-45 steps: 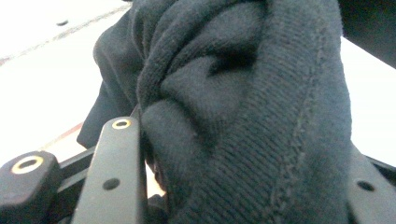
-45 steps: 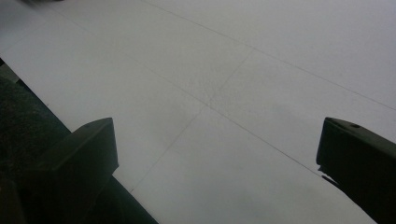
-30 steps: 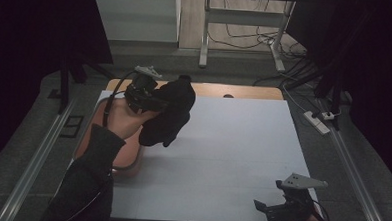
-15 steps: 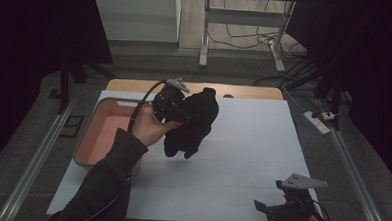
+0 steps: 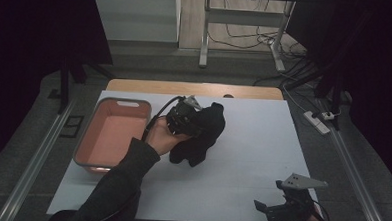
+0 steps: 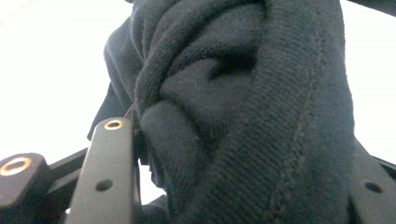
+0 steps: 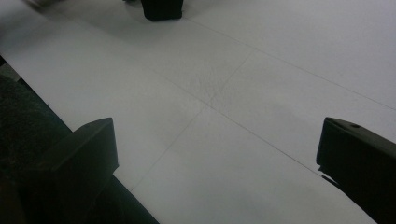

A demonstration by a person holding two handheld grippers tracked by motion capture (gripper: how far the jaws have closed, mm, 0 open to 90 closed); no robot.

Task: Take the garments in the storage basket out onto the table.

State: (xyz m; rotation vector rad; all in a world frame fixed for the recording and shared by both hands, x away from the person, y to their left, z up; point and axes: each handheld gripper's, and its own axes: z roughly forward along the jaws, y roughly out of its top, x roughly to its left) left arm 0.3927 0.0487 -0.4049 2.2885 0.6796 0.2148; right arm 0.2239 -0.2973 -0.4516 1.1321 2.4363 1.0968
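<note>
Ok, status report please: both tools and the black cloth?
Left tool shut on black cloth, lifted beside pink bin. Right tool open, idle. Nothing in the way.

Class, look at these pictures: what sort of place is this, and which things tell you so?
Probably a lab or workshop bench set up for recording: a white-covered table ringed by dark curtains, a power strip and loose cables on the floor, and a metal stand behind.

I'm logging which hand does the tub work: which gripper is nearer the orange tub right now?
Left. The left gripper, shut on the black cloth, is up just right of the orange tub. The right gripper sits open at the table's near right corner, far from it.
</note>
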